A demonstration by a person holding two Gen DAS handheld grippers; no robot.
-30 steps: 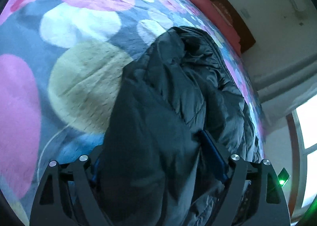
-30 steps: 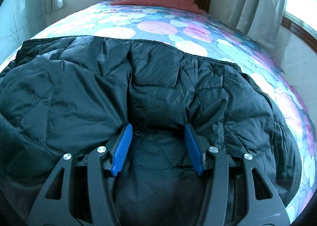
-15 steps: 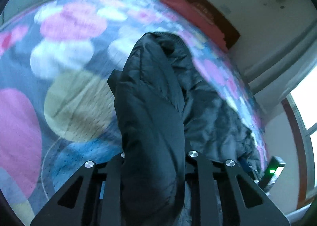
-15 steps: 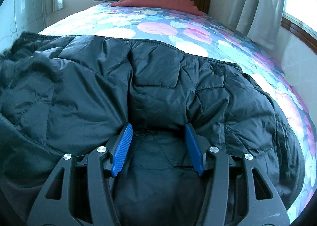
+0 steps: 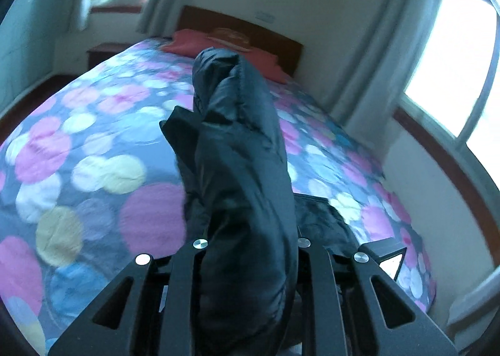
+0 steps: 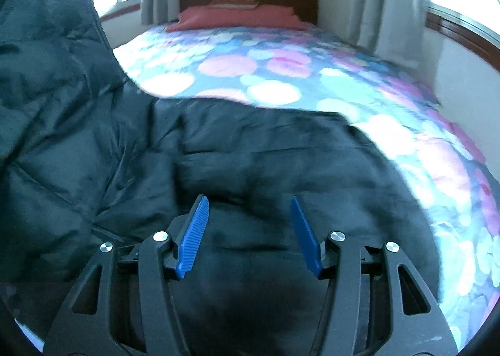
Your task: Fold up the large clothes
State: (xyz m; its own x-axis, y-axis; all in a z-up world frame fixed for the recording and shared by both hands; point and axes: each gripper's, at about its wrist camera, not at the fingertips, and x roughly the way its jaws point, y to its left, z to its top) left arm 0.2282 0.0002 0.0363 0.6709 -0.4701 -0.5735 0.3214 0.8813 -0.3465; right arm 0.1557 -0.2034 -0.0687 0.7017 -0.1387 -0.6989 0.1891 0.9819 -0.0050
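left claw raised, jacket side lifted

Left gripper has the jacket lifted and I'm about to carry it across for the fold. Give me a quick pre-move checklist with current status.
1. Left gripper holding the jacket: ok, fabric is bunched between its fingers and lifted above the bedspread.
2. How secure that hold is: cannot tell, the pads are buried in fabric.
3. Right gripper anchoring the jacket: not ok, it is open with nothing pinched.
4. Jacket body lying flat: ok in the right wrist view, though the left side rises in a bunch.
5. Landing area free: ok, only bedspread shows beyond the jacket.
6. Trailing sleeve or hem: cannot tell, a flap hangs beside the lifted part.
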